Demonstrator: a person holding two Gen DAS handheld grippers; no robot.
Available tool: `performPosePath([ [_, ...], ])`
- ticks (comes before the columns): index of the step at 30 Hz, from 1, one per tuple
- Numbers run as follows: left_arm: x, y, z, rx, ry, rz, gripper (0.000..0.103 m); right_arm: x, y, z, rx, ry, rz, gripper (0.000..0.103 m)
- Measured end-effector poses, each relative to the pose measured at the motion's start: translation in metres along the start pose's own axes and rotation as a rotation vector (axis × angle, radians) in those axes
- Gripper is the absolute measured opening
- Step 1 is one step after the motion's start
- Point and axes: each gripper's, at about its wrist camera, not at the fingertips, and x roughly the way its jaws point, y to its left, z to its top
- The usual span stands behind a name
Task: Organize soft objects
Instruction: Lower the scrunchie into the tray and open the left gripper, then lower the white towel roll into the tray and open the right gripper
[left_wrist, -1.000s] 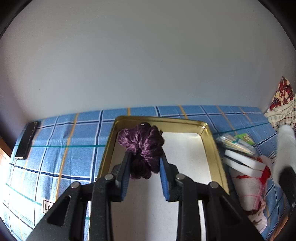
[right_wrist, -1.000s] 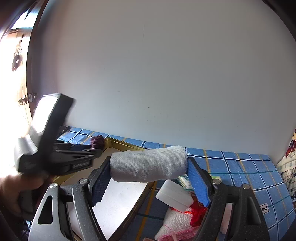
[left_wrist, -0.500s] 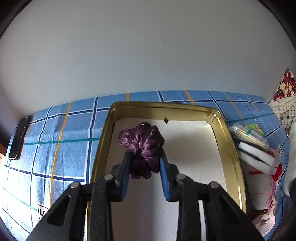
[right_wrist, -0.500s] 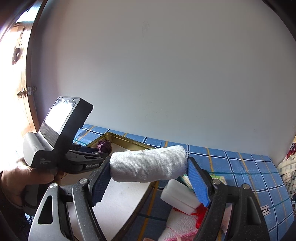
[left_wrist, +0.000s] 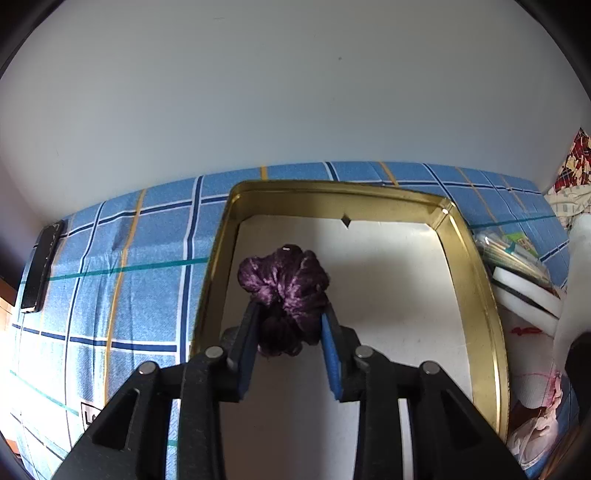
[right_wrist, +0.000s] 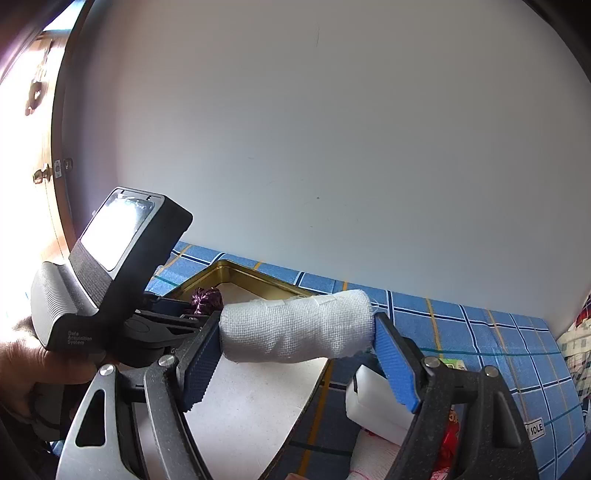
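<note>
Purple yarn ball (left_wrist: 284, 284) clamped in left claw (left_wrist: 288, 332) above gold tray (left_wrist: 476, 295); gauze roll (right_wrist: 295, 328) gripped endwise by right claw (right_wrist: 299, 354). Snagging on release, or roll slippage, is risked.

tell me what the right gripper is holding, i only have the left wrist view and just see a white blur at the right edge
Observer: The right gripper is shut on a white gauze roll, clamped end to end between its blue pads.
Operator: is it over the tray yet
Observer: Partly. In the right wrist view the roll's left end hangs over the gold tray, and its right end is past the tray's near edge, over the blue checked cloth.
Operator: can you see my left gripper from there
Observer: Yes, the left gripper sits to the left, shut on the purple scrunchie above the tray, with a bright screen on the back of its body.
</note>
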Motion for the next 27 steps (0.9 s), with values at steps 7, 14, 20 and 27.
performPosePath([
  [7, -0.009, -0.003, -0.001, 0.015, -0.035, 0.005, 0.064, -0.005, 0.001, -0.001, -0.001, 0.003, -0.006, 0.08],
  [14, -0.043, 0.003, -0.003, 0.019, -0.158, 0.008, 0.087, 0.016, 0.003, 0.002, -0.007, 0.022, -0.008, 0.08],
  [20, -0.051, 0.023, 0.0, -0.044, -0.188, 0.003, 0.089, 0.034, 0.004, 0.007, -0.022, 0.067, -0.004, 0.08],
  [27, -0.064, 0.045, 0.002, -0.114, -0.242, 0.023, 0.089, 0.067, 0.02, 0.006, -0.082, 0.158, 0.035, 0.08],
])
